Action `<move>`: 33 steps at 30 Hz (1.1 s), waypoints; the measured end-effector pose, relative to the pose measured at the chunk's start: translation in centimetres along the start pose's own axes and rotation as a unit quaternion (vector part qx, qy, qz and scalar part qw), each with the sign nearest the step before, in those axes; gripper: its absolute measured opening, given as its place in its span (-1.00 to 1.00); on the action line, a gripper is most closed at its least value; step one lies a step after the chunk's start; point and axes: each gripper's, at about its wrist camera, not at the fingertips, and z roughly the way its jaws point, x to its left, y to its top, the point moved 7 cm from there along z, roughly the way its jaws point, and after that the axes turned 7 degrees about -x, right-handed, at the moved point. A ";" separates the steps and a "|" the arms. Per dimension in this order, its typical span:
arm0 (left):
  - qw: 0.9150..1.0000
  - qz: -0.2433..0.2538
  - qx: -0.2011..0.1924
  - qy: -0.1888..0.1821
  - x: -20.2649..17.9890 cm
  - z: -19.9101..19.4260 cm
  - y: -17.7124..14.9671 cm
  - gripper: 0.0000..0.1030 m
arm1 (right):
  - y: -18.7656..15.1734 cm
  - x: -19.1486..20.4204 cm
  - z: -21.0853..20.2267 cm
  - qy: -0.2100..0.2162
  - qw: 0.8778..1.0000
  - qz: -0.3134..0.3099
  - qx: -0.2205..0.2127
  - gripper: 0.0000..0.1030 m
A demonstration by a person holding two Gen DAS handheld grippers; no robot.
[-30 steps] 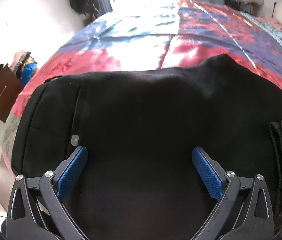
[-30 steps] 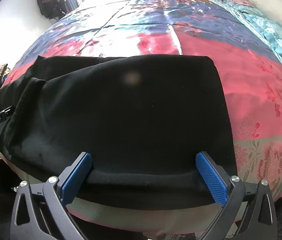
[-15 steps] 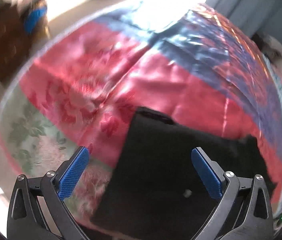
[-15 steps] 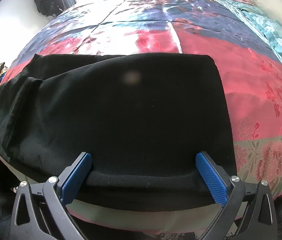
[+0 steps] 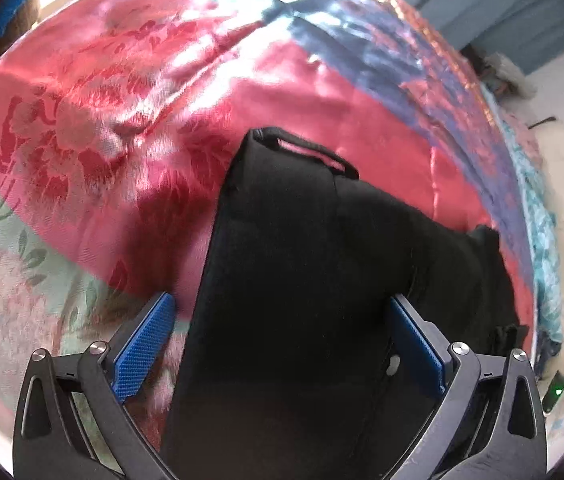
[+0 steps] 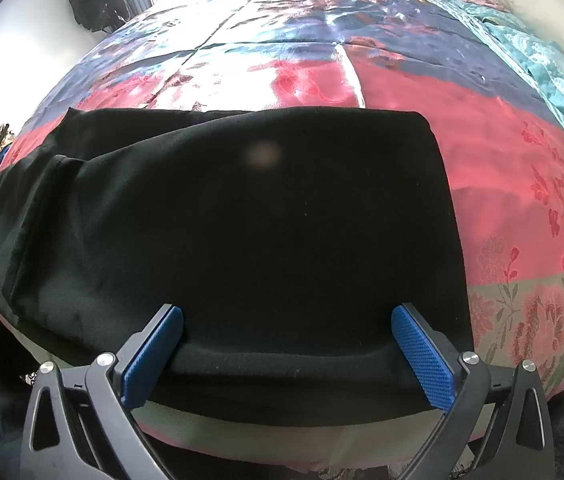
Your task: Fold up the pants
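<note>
Black pants [image 6: 250, 232] lie folded lengthwise on the bed, reaching to its near edge. In the right wrist view my right gripper [image 6: 287, 344] is open, its blue pads on either side of the pants' near hem edge, low over the cloth. In the left wrist view the waistband end of the pants [image 5: 301, 264] with a belt loop [image 5: 305, 152] lies below my left gripper [image 5: 280, 340], which is open and holds nothing. Its blue pads straddle the left edge of the cloth.
The bed has a shiny patchwork cover [image 6: 501, 152] of red, blue, and teal with floral borders [image 5: 14, 280]. A dark bag hangs on the wall at the far left [image 6: 94, 0]. Curtains [image 5: 481, 4] and pillows stand at the far end.
My left gripper has lifted and swung left to the waistband end, now looking along the pants from that end. My right gripper has stayed at the near hem.
</note>
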 end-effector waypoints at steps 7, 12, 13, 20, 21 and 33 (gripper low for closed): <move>0.999 -0.006 -0.006 0.050 -3.3 -3.2 0.2 -0.56 | 0.0 0.1 -0.4 0.005 1.000 0.001 -0.003 1.00; 0.998 -0.023 -0.041 -0.035 -9.8 -9.2 0.4 -0.62 | 0.4 -0.3 -0.9 0.017 1.000 0.024 -0.006 1.00; 0.998 -0.014 -0.044 -0.048 -11.7 -9.9 0.4 -0.62 | 0.5 -0.5 -1.1 0.025 0.999 0.035 -0.006 1.00; 0.987 0.093 -0.028 -0.125 -29.0 -10.2 -4.2 -0.61 | 0.9 -1.3 -2.4 0.056 0.995 0.085 -0.019 1.00; 0.985 0.116 -0.023 -0.123 -31.7 -8.8 -5.7 -0.61 | 0.9 -1.4 -2.7 0.060 0.994 0.088 -0.022 1.00; 0.953 0.224 0.091 -0.181 -42.7 0.4 -16.7 -0.11 | 1.5 -9.5 -12.2 0.195 0.915 0.251 -0.250 1.00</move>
